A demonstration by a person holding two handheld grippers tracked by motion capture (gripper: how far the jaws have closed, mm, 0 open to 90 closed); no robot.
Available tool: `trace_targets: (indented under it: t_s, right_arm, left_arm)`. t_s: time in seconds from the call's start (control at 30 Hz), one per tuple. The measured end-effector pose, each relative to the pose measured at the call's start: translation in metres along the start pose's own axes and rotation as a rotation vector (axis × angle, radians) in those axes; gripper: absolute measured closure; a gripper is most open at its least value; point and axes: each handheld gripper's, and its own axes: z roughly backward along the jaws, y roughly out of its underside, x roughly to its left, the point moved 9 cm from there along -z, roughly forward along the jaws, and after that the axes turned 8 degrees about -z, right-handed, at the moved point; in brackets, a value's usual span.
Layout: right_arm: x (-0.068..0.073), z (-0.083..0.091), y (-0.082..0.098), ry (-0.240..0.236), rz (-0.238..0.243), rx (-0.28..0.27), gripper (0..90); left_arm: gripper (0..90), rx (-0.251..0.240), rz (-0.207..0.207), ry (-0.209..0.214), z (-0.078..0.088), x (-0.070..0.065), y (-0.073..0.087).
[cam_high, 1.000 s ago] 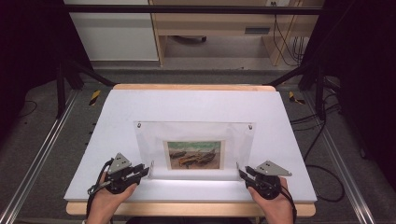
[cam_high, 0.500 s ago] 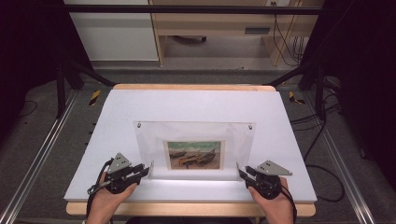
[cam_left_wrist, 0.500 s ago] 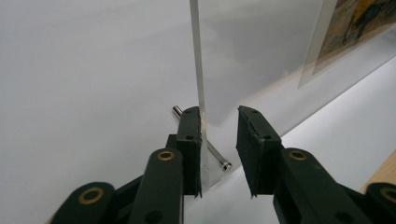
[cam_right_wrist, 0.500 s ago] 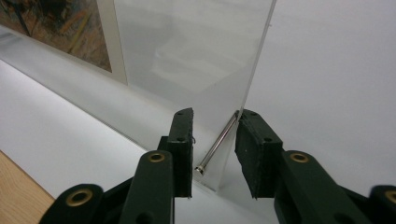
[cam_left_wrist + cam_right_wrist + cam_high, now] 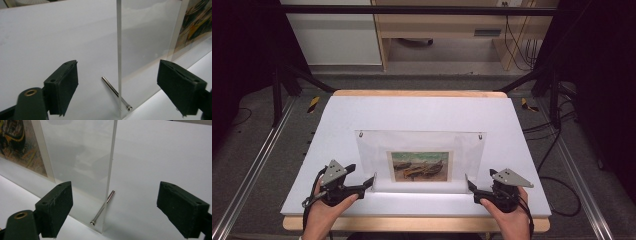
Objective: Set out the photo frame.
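Frame (image 5: 419, 161) is standing upright near the near edge of the surface (image 5: 422, 112), tilting slightly back, picture (image 5: 420, 166) facing the person. It is resting on its bottom edge plus two bolts poking out behind the lower corners: left bolt (image 5: 115, 93), right bolt (image 5: 103, 208).

Left gripper (image 5: 371, 182) is sitting at the frame's near-left corner and right gripper (image 5: 469, 183) at the near-right. Both sets of fingers have just been opening and are now standing wide apart. In the left gripper view the acrylic edge is running up between the fingers (image 5: 62, 86) with clear gaps either side; same in the right gripper view, fingers (image 5: 55, 206) not touching the panel. So the frame is freestanding, nothing clamping it.

Risks from here, as I'm judging it:
- Fingers are straddling the panel edges. Pulling a hand out sideways instead of straight back is likely clipping a corner and toppling or twisting the frame.
- Uneven withdrawal, one hand ahead of the other, is risking a skew on the bolts.
- Bolts look thin and the surface smooth, so a light knock is probably sliding the base and dropping the frame flat.
- Trailing cables are lying close to the near corners and could snag.
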Motion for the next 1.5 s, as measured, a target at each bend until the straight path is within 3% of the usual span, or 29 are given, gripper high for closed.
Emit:
trace_targets:
  t_s: [0.13,0.47,0.77,1.2,1.5]
  right_arm:
    - [-0.006,0.008,-0.002,0.018,-0.005,-0.027,10.1]
    - [-0.022,0.022,-0.001,0.046,-0.036,-0.051,8.6]
    - [-0.037,0.029,0.000,0.091,-0.060,-0.063,8.8]
    - [-0.053,0.029,0.001,0.148,-0.075,-0.058,9.1]
    - [-0.066,0.014,0.002,0.179,-0.063,-0.029,9.3]
  left_arm:
    - [9.1,-0.022,0.014,-0.012,0.004,0.006,-0.001]
    - [8.1,-0.035,0.025,-0.038,0.011,0.021,0.000]
    - [8.2,-0.030,0.037,-0.097,0.018,0.042,0.005]
    - [8.2,0.003,0.027,-0.155,0.020,0.062,0.012]
    - [8.2,0.043,0.014,-0.180,0.010,0.073,0.017]
